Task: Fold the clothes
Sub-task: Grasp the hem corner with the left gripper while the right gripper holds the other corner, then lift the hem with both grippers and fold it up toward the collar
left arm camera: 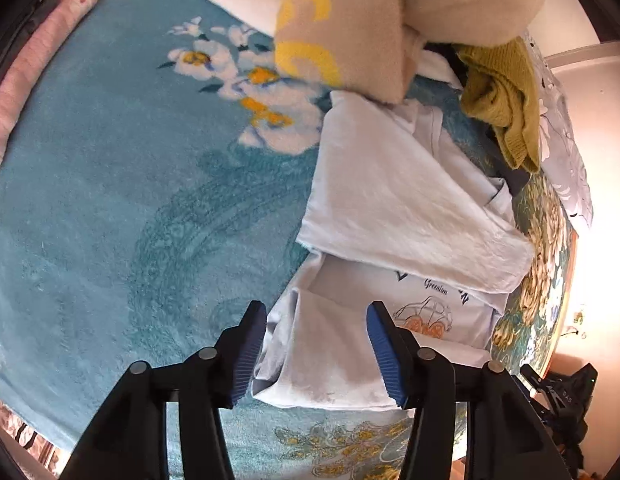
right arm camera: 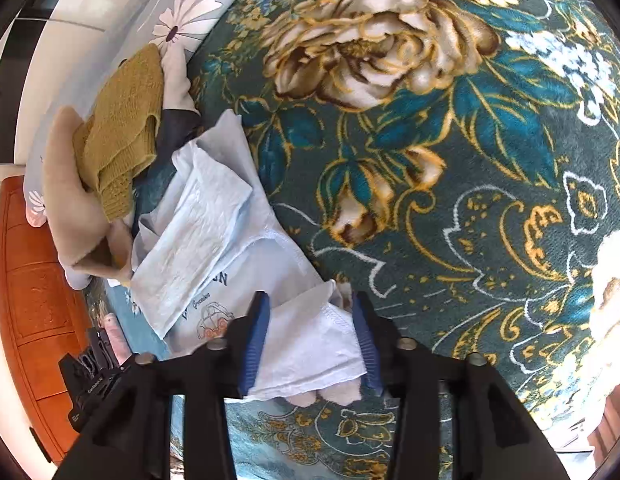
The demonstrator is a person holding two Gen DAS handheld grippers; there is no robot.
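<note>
A pale blue T-shirt [left arm camera: 406,216], partly folded with a small car print showing, lies on a teal floral blanket [left arm camera: 110,200] covering the bed. Left gripper [left arm camera: 316,354] hangs above the shirt's lower edge, jaws parted, pads clear of the cloth. Right gripper [right arm camera: 310,340] stands over a folded corner of the same shirt, jaws apart with cloth between them; whether the pads press it cannot be told. A mustard knit [right arm camera: 122,128] and beige fleece [left arm camera: 350,32] lie heaped just beyond the shirt.
</note>
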